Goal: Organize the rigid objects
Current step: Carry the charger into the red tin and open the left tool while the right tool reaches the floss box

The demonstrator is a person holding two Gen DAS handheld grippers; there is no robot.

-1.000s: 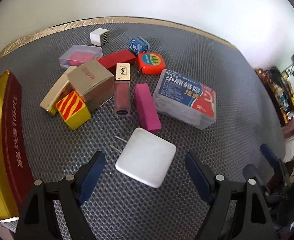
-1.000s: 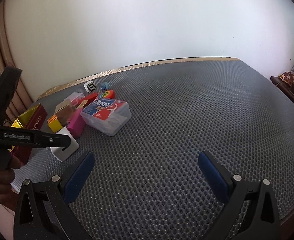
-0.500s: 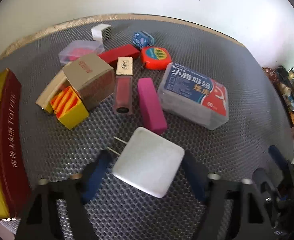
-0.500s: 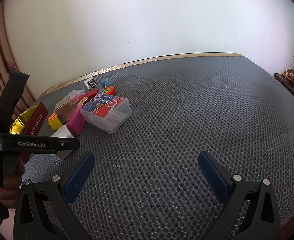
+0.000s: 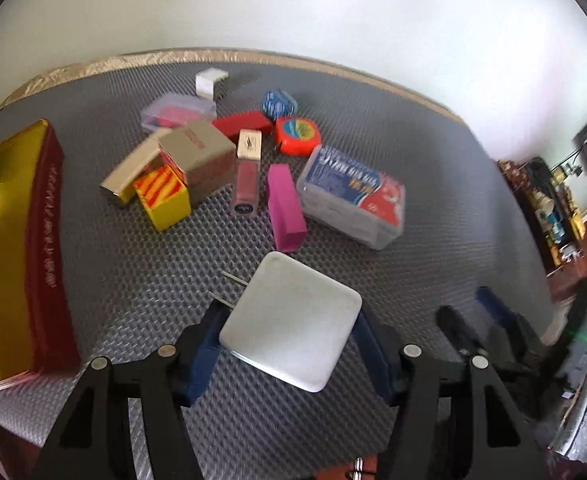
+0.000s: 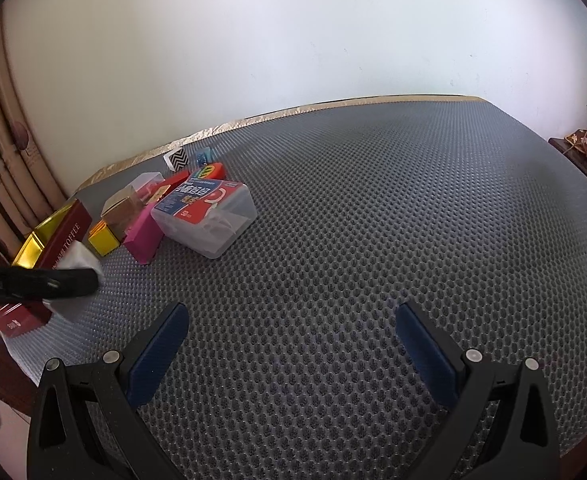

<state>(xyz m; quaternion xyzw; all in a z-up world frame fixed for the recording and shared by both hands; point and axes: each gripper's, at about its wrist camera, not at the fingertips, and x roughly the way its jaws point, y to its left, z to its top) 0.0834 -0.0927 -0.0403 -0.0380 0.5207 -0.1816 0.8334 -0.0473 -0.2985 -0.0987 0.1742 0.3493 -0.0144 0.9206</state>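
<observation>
My left gripper (image 5: 289,344) is shut on a white square charger (image 5: 293,328) with two metal prongs, held just above the grey mat (image 5: 133,264). Behind it lies a pile: a pink box (image 5: 285,208), a clear floss box (image 5: 351,196), a lip gloss tube (image 5: 246,176), a brown carton (image 5: 201,160), a yellow-red box (image 5: 163,196) and an orange tape measure (image 5: 296,136). My right gripper (image 6: 293,344) is open and empty over bare mat. In the right wrist view the charger (image 6: 77,260) shows at the left beside the left gripper's body.
A gold and red toffee tin (image 5: 9,248) stands open at the mat's left edge. A clear case (image 5: 177,114), a red bar (image 5: 243,124), a blue item (image 5: 279,104) and a white cube (image 5: 209,80) lie at the back. The wall runs behind the mat.
My left gripper moved forward around the white charger and closed on it; the charger now sits raised between the fingers. My right gripper stayed open, shifting slightly.
</observation>
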